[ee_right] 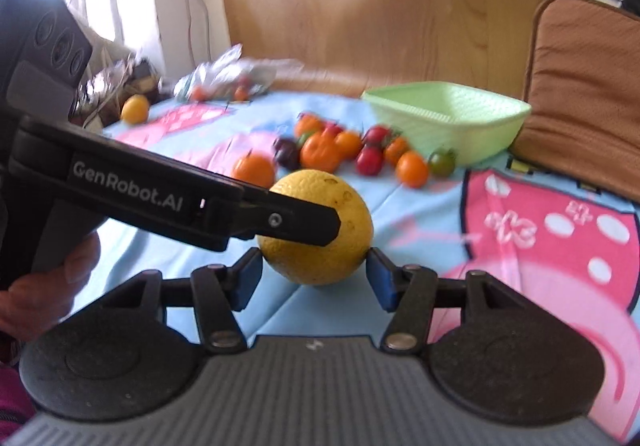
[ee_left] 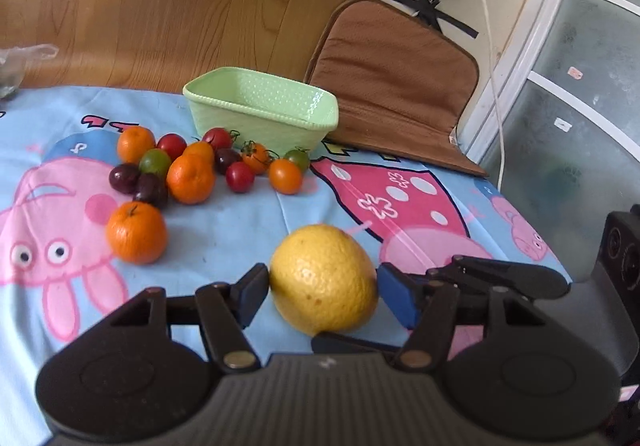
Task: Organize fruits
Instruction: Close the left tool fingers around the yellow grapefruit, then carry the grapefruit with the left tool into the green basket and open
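Basket (ee_left: pixel 262 106), pale green, is sitting empty at the tablecloth's (ee_left: pixel 224 222) far edge, behind oranges and tomatoes (ee_left: pixel 188 166). The yellow citrus (ee_left: pixel 324 278) is resting on the cloth, long axis tilting up-left. The left gripper (ee_left: pixel 322 290) and right gripper (ee_right: pixel 314 274) are both closing on it, pads touching its sides.

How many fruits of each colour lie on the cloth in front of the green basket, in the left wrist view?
Orange fruits: 6
Red fruits: 3
Dark purple fruits: 3
Green fruits: 2
Yellow fruit: 1
Total: 15
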`<state>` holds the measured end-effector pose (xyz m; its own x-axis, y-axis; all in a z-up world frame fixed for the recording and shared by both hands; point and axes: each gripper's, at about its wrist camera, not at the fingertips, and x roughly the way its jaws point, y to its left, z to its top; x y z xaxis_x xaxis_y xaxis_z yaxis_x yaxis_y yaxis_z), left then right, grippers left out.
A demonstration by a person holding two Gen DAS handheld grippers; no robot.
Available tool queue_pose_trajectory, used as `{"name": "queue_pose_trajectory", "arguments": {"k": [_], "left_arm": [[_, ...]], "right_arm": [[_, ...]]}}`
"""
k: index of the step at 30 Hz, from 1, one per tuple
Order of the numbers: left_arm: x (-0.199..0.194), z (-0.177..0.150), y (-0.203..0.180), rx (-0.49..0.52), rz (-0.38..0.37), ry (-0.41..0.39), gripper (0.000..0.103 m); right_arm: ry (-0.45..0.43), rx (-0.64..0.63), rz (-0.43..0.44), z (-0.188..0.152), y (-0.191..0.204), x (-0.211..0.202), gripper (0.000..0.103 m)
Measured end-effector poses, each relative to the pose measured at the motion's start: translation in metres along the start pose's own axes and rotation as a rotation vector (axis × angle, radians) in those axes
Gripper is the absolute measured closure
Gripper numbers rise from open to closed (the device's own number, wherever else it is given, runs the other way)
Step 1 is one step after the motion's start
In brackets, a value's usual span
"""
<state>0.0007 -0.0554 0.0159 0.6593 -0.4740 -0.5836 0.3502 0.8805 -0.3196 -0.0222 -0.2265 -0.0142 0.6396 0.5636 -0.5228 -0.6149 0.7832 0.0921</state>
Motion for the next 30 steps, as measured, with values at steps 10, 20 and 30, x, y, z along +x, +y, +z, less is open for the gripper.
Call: {"name": "queue_pose_trajectory", "arguments": {"k": [10, 20, 30], "left_arm": [[-0.008, -0.009, 0.002, -0.016, 0.036, 0.01, 0.041], [-0.01, -0.014, 0.016, -0.042, -0.015, -0.042, 0.042], [-0.005, -0.019, 0.023, 0.012, -0.057, -0.056, 0.023]], "right_arm": [[-0.033, -0.06, -0.039, 0.001, 0.017, 0.002, 0.046], [-0.055, -0.067, -0.113, 0.004, 0.025, 0.011, 0.046], [-0.027, -0.075, -0.14, 0.005, 0.031, 0.012, 0.044]]}}
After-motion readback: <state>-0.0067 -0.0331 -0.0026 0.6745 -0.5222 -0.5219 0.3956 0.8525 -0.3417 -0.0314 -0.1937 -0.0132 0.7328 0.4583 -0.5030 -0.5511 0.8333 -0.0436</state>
